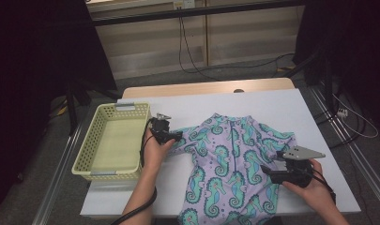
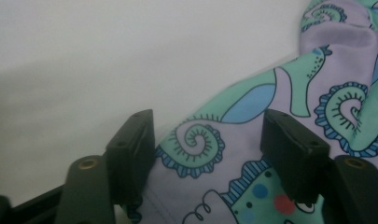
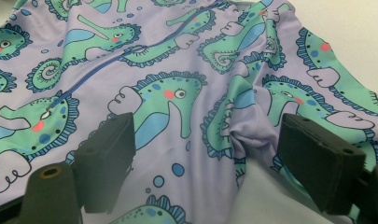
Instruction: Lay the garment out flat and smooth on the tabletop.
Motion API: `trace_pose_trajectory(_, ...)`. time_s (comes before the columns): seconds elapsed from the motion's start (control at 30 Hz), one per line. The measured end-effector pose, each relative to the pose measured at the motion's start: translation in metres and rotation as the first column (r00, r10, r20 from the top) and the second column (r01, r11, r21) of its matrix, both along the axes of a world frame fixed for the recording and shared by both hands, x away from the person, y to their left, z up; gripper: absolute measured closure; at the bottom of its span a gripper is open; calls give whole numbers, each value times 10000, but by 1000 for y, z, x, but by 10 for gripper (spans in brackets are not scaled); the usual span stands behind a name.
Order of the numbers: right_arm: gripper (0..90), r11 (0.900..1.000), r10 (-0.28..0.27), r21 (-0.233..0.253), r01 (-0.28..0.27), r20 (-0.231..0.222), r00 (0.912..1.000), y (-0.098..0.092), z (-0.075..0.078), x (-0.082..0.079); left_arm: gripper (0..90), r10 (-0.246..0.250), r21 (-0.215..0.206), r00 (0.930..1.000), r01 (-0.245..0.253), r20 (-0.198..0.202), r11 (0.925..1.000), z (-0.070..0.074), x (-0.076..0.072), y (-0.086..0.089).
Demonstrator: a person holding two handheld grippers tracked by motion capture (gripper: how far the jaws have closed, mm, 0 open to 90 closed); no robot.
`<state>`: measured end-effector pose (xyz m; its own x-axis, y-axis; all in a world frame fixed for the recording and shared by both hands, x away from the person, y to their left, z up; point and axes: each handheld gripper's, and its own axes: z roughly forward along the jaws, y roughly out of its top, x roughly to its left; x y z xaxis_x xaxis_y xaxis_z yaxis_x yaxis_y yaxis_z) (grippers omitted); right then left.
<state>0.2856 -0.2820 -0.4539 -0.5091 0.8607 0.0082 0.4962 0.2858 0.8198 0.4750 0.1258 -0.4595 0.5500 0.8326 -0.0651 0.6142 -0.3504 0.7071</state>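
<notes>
A stretchy lilac swimsuit [image 1: 232,164] printed with teal seahorses lies flat at lower centre of the white bench [image 1: 281,105]. Left tongs [image 1: 174,136] stand wide over its sleeve; right tongs [image 1: 266,174] stand wide at its side. A perforated yellow plastic basket [image 1: 91,137] sits at left.
</notes>
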Motion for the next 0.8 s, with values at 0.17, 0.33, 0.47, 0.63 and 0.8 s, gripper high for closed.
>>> trace_pose_trajectory(0.17,197,10000,74,-24,-74,20,10000,0,0,-1,472,-8,343,10000,5,99,9994,1,-1,1)
trace_pose_trajectory(0.33,196,10000,75,-20,-76,-19,10000,0,-1,-1,588,118,291,9999,-116,-64,9995,2,-3,-1)
trace_pose_trajectory(0.47,201,9999,91,-45,-91,17,10000,1,0,-1,740,97,202,9995,-91,-299,9998,4,-4,-2)
trace_pose_trajectory(0.63,200,9999,148,-78,-148,-15,9999,1,0,-1,848,141,61,9980,-137,-616,9999,6,-4,-1)
trace_pose_trajectory(0.8,198,9999,146,-36,-146,20,9999,1,0,-1,875,220,21,9972,-220,-711,9998,10,-5,-3)
